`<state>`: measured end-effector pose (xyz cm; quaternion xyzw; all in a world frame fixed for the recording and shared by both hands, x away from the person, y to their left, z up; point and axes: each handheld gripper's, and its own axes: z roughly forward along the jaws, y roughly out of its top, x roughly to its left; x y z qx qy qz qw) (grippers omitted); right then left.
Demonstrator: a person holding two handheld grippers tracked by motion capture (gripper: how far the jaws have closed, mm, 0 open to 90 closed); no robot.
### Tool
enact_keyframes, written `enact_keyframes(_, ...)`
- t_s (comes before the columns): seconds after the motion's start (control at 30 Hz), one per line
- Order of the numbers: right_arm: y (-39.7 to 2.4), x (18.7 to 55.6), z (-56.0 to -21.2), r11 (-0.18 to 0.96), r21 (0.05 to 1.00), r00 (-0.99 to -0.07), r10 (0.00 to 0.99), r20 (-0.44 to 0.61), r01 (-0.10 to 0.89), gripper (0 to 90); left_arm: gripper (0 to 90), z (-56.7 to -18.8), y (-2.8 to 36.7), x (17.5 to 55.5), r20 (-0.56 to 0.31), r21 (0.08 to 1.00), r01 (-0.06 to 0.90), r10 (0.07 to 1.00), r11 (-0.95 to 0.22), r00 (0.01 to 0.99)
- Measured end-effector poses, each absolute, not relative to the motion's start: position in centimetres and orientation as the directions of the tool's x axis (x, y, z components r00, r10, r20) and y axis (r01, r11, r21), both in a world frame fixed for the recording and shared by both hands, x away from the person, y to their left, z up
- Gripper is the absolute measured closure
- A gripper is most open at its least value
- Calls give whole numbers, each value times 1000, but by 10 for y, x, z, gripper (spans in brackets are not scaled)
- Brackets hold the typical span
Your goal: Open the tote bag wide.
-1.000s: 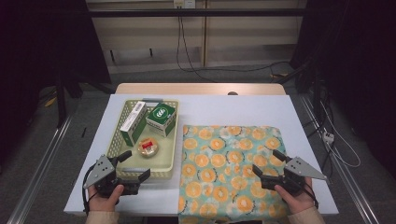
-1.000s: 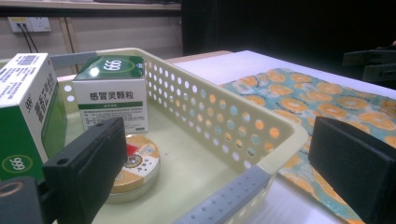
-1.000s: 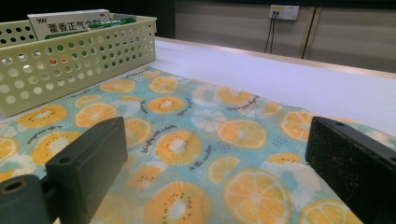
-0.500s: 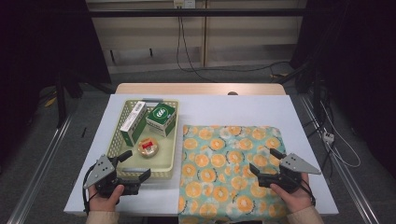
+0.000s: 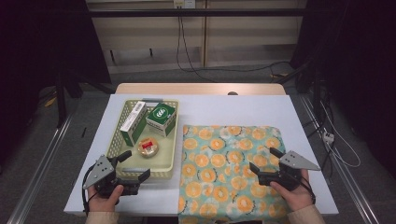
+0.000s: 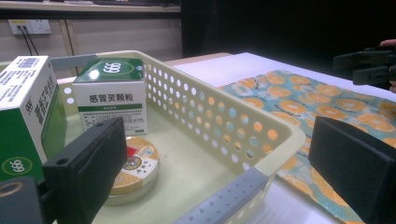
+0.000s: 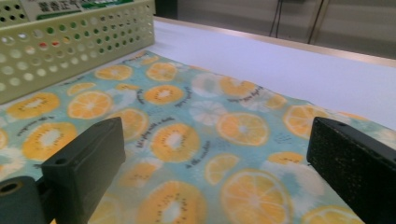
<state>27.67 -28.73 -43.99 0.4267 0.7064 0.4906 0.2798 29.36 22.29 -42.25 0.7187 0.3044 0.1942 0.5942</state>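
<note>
the left gripper [image 5: 132, 166] is hovering at the near end of the pale yellow perforated basket [image 5: 170, 140], its jaws standing wide apart with nothing between them, and in the left gripper view they are framing the basket's near corner. inside the basket a small round tin [image 5: 148, 147] is lying flat on the floor towards the near end, a tall green-and-white medicine box [image 5: 133, 122] is sitting along the left wall, and a squarer green-topped box [image 5: 161, 118] is sitting at the far right, just behind the tin. the right gripper [image 5: 265, 164] is hanging low over the orange-slice patterned cloth [image 5: 224, 140], which is spread on the white table [image 5: 233, 109] just beside the basket; its jaws are also parted and empty. judging by how the left gripper is aiming, the tin looks like the nearest thing to be picked (though that is only a reading of the pose). the risk is the basket wall: coming in this low, a jaw could be catching the rim and shoving the light basket onto the cloth. the tin is shallow and smooth, so a pinch taken too high could be slipping off it, and a wide jaw could be nudging the squarer box beside it.
</note>
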Motion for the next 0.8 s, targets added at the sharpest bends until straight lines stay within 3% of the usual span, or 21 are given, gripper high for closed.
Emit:
enact_keyframes(0.4,-329,318,-434,172,855,-353,936,14,490,69,44,-421,223,291,-78,975,198,671,-104,737)
enact_keyframes(0.8,-357,338,-458,177,747,-269,963,3,641,207,44,-420,221,291,-75,976,192,665,-104,743)
